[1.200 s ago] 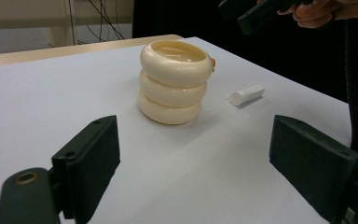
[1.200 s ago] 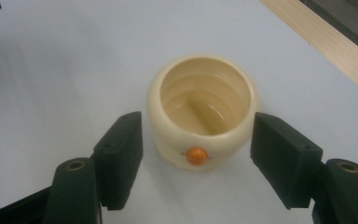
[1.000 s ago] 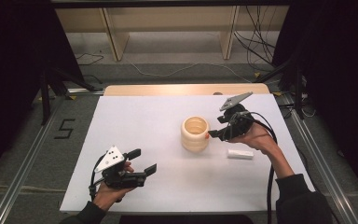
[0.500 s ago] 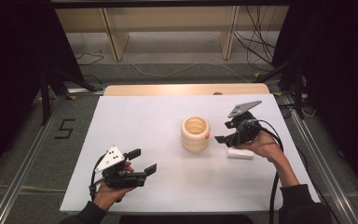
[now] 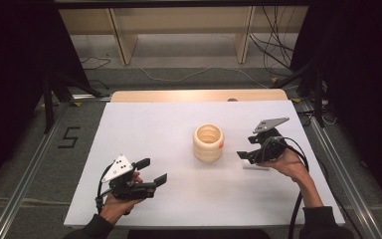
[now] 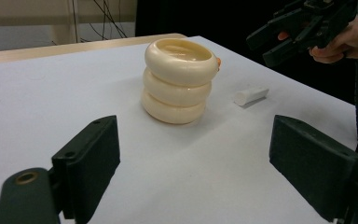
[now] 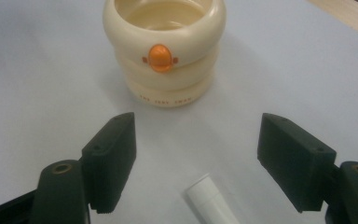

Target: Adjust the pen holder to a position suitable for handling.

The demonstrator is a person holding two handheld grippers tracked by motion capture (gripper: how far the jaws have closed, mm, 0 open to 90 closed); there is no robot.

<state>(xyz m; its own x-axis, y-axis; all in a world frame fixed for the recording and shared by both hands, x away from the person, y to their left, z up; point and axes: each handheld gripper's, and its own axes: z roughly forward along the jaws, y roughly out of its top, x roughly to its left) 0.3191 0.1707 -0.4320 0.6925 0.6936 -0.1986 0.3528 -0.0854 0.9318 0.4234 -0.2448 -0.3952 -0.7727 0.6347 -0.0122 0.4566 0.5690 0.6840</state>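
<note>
Presently on the white surface (image 5: 149,129): one small white cylinder (image 7: 210,199), lying flat at 3 o'clock of the cream ringed pot (image 5: 208,143), near it but apart. Judged light, rigid and smooth, prone to roll; what it is made of cannot be told. Best taken across its middle, jaws square to its length. Right hand-held gripper (image 7: 196,161): poised over the cylinder, jaws apart and just lately widening, nothing clamped. Left hand-held gripper (image 5: 152,171): at 7 o'clock of the pot, jaws wide, empty.
</note>
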